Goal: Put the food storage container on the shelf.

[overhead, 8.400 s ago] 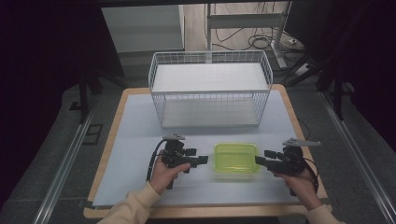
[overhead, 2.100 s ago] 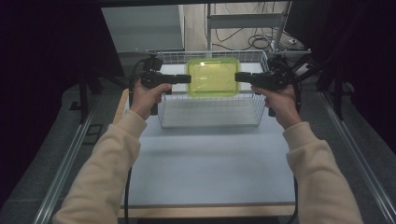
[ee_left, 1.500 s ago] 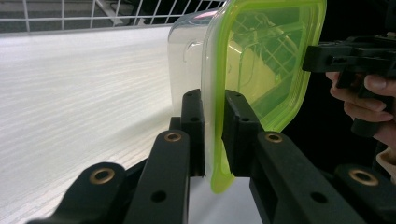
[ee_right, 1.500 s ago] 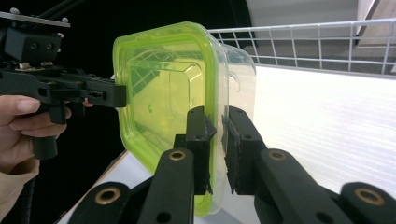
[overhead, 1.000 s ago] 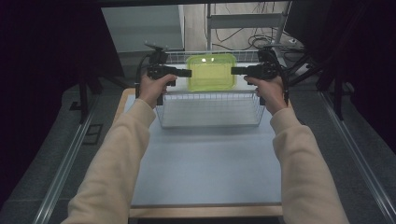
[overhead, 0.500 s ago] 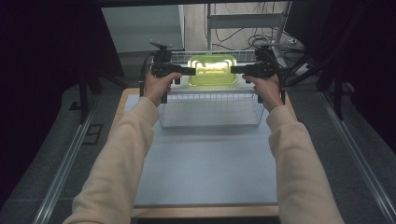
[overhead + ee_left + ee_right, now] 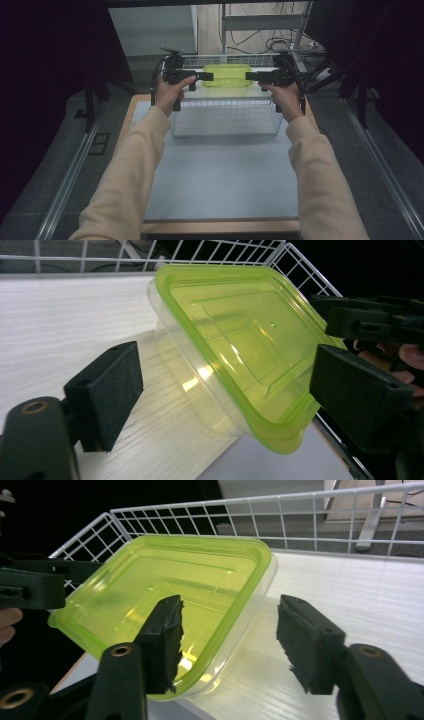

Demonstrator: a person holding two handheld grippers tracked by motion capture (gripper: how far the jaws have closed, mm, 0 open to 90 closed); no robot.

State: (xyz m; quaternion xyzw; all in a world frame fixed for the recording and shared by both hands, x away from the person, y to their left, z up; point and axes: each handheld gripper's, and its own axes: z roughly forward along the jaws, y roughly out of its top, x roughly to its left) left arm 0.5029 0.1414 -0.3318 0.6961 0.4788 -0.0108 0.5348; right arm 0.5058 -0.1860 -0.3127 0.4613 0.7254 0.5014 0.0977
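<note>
I have both sets of jaws spread wide, one at each end of the lidded green container (image 7: 223,78) in the wire basket (image 7: 225,117). It looks light, stiff and slick (thin plastic), so I'd take it by the lid's rim.

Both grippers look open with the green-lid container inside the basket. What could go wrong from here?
1. The container sits tilted in the wire basket, so it may tip or slide once left alone.
2. Left gripper and right gripper are both open, with jaws straddling the lid rim; pulling back could snag and drag it.
3. The basket's wires stand near the jaws and might catch them.
</note>
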